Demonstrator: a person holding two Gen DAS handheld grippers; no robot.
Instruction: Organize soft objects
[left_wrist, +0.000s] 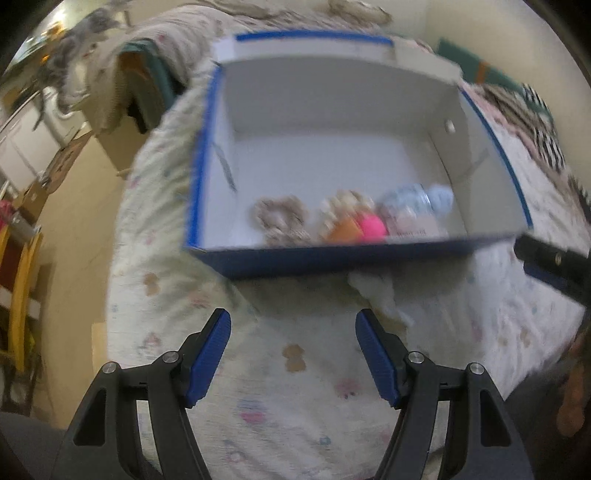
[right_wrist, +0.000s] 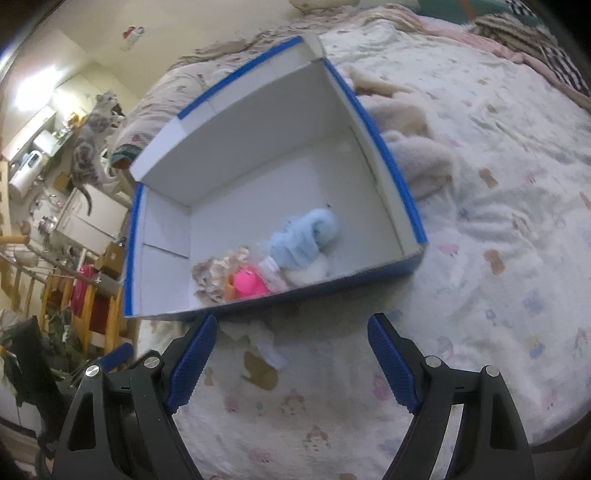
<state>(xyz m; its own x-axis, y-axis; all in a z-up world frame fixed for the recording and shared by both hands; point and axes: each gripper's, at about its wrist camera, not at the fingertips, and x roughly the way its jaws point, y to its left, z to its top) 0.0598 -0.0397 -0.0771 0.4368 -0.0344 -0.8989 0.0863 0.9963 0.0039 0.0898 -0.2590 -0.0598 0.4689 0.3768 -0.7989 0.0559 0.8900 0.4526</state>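
A blue box with a white inside stands on the bed. Along its near wall lie a beige scrunchie, a pink and orange toy and a light blue fluffy piece. A small white soft piece rests on the blanket just in front of the box. My left gripper hovers open before the box, the white piece just beyond its right finger. My right gripper is open and empty, the white piece between and a little beyond its fingertips.
The bed carries a pale printed blanket. Cream fluffy fabric is heaped against the box's right side. The bed's edge drops off on the left to a cluttered room. The right gripper's dark body enters the left wrist view from the right.
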